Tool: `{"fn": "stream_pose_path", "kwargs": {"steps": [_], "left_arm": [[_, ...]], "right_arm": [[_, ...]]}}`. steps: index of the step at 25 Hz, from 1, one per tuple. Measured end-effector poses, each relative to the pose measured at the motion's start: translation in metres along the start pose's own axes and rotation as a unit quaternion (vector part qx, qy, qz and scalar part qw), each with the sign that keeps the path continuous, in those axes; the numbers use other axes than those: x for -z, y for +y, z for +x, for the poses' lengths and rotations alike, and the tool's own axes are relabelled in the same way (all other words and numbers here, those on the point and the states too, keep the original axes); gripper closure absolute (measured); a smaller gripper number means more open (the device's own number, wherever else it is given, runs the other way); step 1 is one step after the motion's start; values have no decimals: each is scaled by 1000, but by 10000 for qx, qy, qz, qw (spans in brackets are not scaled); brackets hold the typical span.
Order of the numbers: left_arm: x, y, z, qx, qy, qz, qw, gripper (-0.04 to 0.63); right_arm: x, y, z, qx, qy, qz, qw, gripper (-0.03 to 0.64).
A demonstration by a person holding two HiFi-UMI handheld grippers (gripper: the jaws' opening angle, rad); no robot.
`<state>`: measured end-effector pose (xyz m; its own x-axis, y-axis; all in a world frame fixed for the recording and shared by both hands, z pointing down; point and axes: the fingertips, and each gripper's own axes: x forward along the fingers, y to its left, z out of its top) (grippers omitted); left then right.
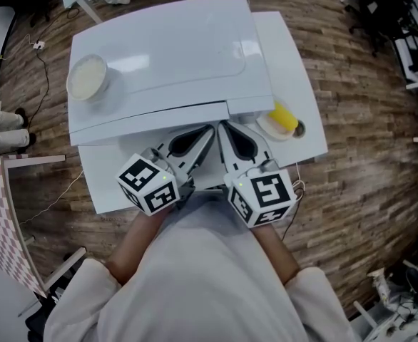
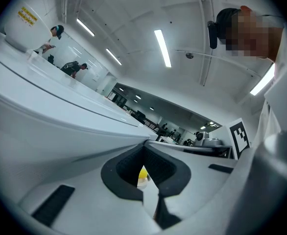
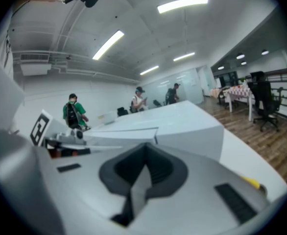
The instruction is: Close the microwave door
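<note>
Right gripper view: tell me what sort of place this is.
Probably an open-plan office or lab hall. It has long ceiling strip lights, office chairs on a wood floor, and people standing across the wide room.

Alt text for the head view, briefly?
Seen from above, a person holds the left gripper and right gripper, both shut and empty, at the front of a white microwave on a table. A bowl sits on top; a yellow object lies beside the microwave.
</note>
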<state>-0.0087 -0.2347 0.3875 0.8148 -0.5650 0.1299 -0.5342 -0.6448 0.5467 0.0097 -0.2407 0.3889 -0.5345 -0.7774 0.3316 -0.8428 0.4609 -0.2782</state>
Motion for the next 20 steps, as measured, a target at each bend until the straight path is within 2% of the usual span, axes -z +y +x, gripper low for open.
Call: {"fn": "stream_pose_path", "kwargs": {"steps": [20], "left_arm": [[0, 8, -4, -132, -64, -85, 9999, 577]], "right_arm": [[-2, -5, 5, -76, 61, -15, 10000, 594]]}}
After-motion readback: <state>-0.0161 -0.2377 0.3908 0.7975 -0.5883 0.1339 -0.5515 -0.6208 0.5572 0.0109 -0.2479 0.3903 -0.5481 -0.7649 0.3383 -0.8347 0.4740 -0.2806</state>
